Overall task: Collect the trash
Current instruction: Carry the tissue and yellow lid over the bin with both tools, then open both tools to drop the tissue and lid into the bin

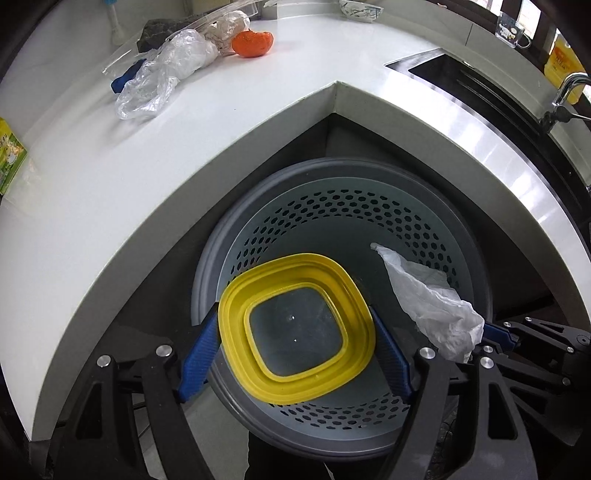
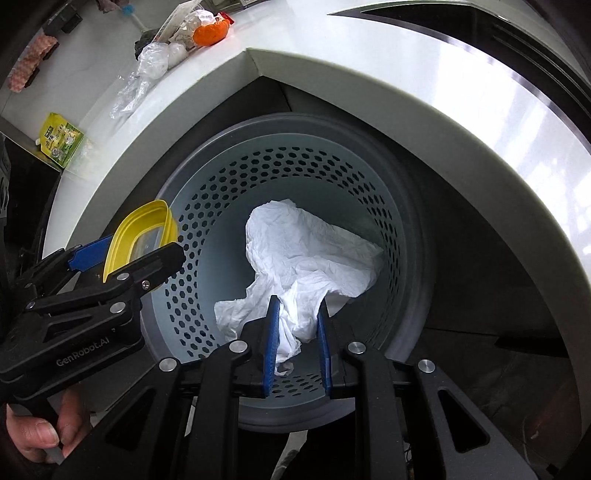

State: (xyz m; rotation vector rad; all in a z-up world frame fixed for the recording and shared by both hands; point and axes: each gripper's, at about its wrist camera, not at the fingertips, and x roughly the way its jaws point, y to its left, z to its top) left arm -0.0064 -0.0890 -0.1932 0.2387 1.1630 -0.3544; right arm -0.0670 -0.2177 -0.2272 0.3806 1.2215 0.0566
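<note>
A round grey perforated bin [image 1: 332,218] [image 2: 295,162] stands on the floor in the inner corner of the white counter. My left gripper [image 1: 295,332] [image 2: 136,240] hangs over the bin's near rim, shut on a yellow-framed lid [image 1: 295,266] [image 2: 147,218] with a clear middle; both blue fingers [image 1: 201,354] press on the lid's sides. My right gripper [image 2: 298,325] is shut on a crumpled white paper [image 2: 306,251] [image 1: 432,302], which dangles into the mouth of the bin. In the left wrist view only one blue fingertip of the right gripper [image 1: 495,332] shows beside the paper.
On the white counter [image 1: 184,155] lie clear plastic bags [image 1: 162,77] [image 2: 147,66], an orange peel [image 1: 253,43] [image 2: 210,31], a blue scrap [image 1: 123,79] and a green packet [image 2: 61,144] [image 1: 9,158]. A steel sink [image 1: 461,74] with a tap [image 1: 565,96] is at the right. A person's hand [image 2: 37,432] holds the left gripper's handle.
</note>
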